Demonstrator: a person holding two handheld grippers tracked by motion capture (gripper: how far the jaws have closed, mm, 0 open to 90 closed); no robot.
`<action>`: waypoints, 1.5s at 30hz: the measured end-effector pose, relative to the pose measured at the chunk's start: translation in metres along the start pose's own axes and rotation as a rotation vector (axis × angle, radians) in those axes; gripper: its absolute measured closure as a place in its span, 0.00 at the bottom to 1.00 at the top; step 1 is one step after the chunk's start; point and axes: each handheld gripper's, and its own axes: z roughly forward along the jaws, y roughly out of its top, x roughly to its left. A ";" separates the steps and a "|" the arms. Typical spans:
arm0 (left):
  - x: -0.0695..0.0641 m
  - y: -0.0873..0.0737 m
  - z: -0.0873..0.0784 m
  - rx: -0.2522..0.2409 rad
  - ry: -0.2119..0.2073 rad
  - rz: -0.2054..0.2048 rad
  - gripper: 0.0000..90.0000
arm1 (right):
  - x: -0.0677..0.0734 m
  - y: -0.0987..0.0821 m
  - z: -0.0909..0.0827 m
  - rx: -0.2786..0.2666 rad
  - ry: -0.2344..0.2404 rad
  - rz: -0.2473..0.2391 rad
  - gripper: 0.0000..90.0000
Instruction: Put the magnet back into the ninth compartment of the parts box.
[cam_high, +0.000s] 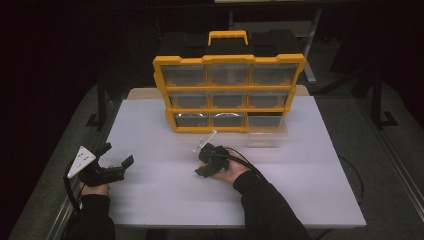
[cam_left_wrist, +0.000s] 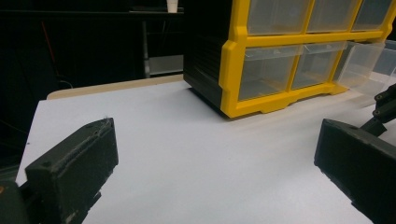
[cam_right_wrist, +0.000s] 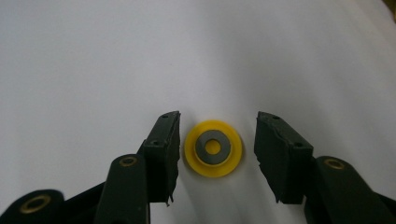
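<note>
A white counter (cam_high: 150, 130) is lying in a pool of light — the room around it is sitting in near darkness. Grey floor (cam_high: 370, 130) is showing at either side, and dark metal stands (cam_high: 380, 100) are rising there. Beyond the counter's far edge, a pale shelf-like frame (cam_left_wrist: 163, 63) is catching faint light.

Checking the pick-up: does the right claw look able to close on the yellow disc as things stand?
Probably yes: the right claw is open with its jaws on either side of the yellow disc, which lies flat on the white table, nothing between.
</note>
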 end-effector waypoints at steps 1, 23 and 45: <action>0.000 0.000 0.000 -0.004 0.000 -0.002 0.00 | 0.001 0.000 0.000 -0.005 -0.008 -0.006 0.60; 0.001 0.000 -0.001 -0.005 0.001 -0.005 0.00 | -0.003 -0.002 -0.021 -0.076 -0.004 0.015 0.67; 0.000 0.000 0.000 -0.004 -0.002 -0.012 0.00 | -0.010 -0.005 -0.054 -0.148 0.016 0.057 0.68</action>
